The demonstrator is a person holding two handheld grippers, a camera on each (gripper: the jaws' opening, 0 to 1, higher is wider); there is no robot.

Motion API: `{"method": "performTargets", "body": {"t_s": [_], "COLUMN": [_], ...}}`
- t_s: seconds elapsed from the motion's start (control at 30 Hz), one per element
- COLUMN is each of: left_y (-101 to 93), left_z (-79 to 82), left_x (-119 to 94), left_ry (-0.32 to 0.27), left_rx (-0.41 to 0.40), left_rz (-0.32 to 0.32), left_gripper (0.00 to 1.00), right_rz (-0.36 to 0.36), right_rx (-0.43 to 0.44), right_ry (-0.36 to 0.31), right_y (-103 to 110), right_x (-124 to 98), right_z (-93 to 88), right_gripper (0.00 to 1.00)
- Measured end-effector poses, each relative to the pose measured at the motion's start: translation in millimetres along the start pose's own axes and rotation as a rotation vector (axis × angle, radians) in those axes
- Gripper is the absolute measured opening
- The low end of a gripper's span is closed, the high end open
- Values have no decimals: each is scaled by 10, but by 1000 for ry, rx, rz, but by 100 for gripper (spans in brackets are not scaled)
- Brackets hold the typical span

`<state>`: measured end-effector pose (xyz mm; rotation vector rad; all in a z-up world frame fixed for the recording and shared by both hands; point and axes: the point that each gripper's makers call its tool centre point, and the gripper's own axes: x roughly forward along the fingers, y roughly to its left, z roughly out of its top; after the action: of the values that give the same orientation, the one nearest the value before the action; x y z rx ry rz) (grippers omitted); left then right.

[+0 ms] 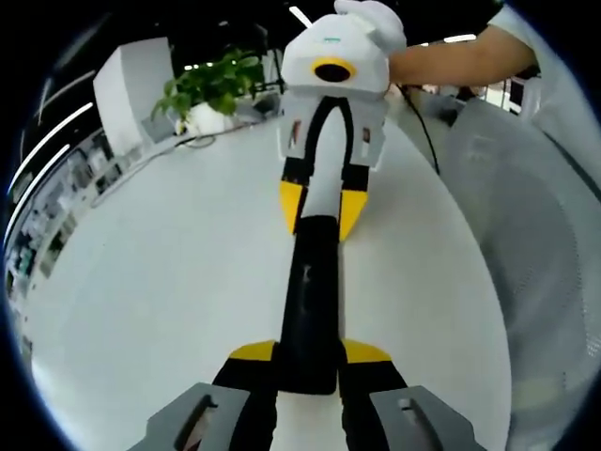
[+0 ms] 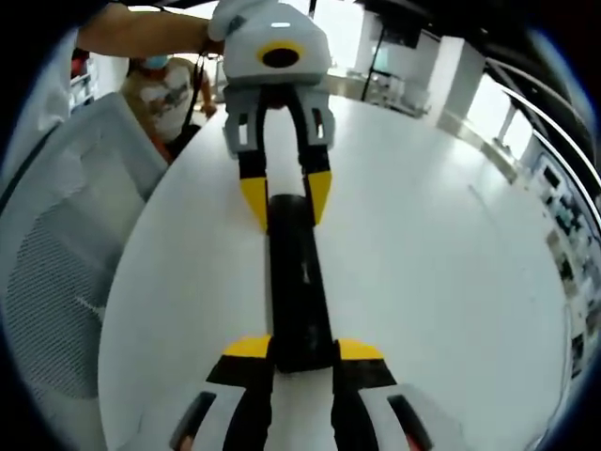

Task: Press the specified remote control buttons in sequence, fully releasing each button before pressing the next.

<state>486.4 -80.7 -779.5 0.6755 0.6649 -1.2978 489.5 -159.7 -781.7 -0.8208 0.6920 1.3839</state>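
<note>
While the remote control (image 1: 308, 301) is held over the bench (image 1: 141, 282), it is clamped at opposite ends: the left gripper (image 1: 308, 362) has its jaws closed on the near end, the right gripper (image 2: 291, 362) on the other. This bracing presumably steadies it. A slim, glossy black bar is shown; buttons cannot be made out.

A wide white counter (image 1: 141, 282) with a rounded edge carries the things. A long black remote control (image 1: 310, 301) lies lengthwise near its middle. At the far end stands a potted plant (image 1: 211, 89), with a dark cable (image 1: 427, 132) trailing across the surface nearby.
</note>
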Motion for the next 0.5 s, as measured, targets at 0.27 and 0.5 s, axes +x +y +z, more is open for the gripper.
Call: {"method": "performTargets", "body": {"t_s": [0.27,0.5], "left_y": [2,8], "left_z": [-1,-5], "left_x": [-5,-9], "left_ry": [5,4], "left_rx": [-2,-3], "left_rz": [-2,-3], "left_gripper": [23,23], "right_rz": [2,1], "right_rx": [4,4], "right_ry": [7,9], "right_y": [-6,-9], "right_x": [3,4], "right_z": [-4,-6], "right_gripper": [20,21]}}
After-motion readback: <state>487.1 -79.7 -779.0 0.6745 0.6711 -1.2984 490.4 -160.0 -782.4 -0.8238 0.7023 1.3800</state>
